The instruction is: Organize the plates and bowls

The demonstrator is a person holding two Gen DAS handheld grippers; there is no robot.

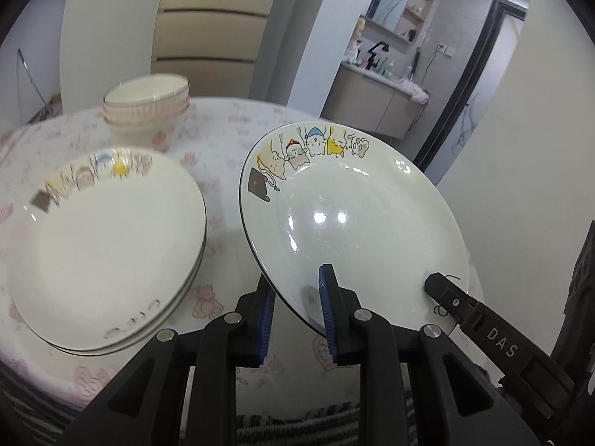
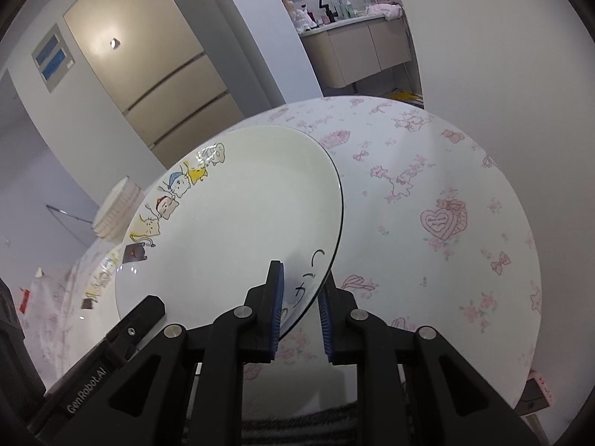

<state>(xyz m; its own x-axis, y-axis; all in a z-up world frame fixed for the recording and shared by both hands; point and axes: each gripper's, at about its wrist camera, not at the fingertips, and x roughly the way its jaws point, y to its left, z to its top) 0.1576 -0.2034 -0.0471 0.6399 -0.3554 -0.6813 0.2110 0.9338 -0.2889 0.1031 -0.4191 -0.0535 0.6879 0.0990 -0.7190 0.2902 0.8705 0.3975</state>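
A white plate with cartoon cats on its rim (image 1: 349, 215) is held tilted above the round table by both grippers. My left gripper (image 1: 297, 304) is shut on its near edge. My right gripper (image 2: 301, 301) is shut on the same plate (image 2: 241, 215) at its near right edge, and its finger (image 1: 446, 293) shows in the left wrist view. A stack of matching plates (image 1: 108, 245) lies on the table to the left. Stacked pink ribbed bowls (image 1: 147, 106) stand behind it; they also show in the right wrist view (image 2: 115, 208).
The round table has a white cloth with pink prints (image 2: 427, 204). A beige fridge (image 2: 148, 67) stands behind it. A washbasin cabinet (image 1: 375, 100) is at the back right. A wall (image 1: 520, 186) is close on the right of the table.
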